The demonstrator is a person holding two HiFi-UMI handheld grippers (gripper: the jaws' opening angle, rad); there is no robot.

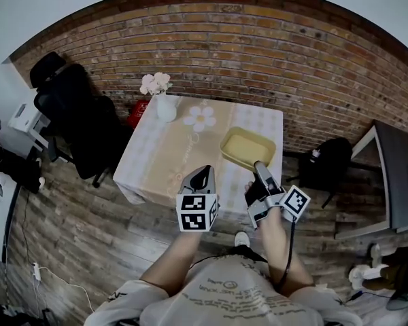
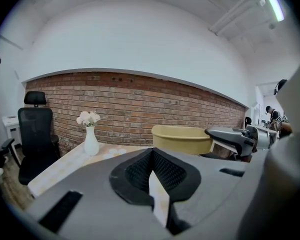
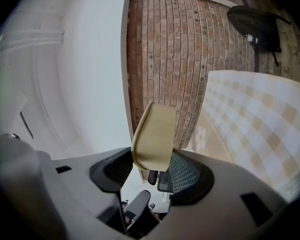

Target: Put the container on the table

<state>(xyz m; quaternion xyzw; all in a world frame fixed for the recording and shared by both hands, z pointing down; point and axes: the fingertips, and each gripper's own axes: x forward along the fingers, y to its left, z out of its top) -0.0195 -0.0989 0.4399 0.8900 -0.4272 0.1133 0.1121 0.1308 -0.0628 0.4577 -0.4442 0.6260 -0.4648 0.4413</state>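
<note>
Brick wall point(image 1: 258, 39) behind checked table point(image 1: 156, 158); right gripper point(image 1: 260, 166) clamps yellow container point(image 1: 248, 148) (by its rim), left gripper point(image 1: 202, 175) closed, empty

Behind the table's point(image 1: 156, 161) far left corner, a red thing point(image 1: 137, 111) is mostly hidden and too small to identify.

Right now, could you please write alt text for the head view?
The right gripper holds a yellow container by its rim at the right side of a checked table; the left gripper beside it is shut and empty. A white vase of flowers stands far left.
</note>
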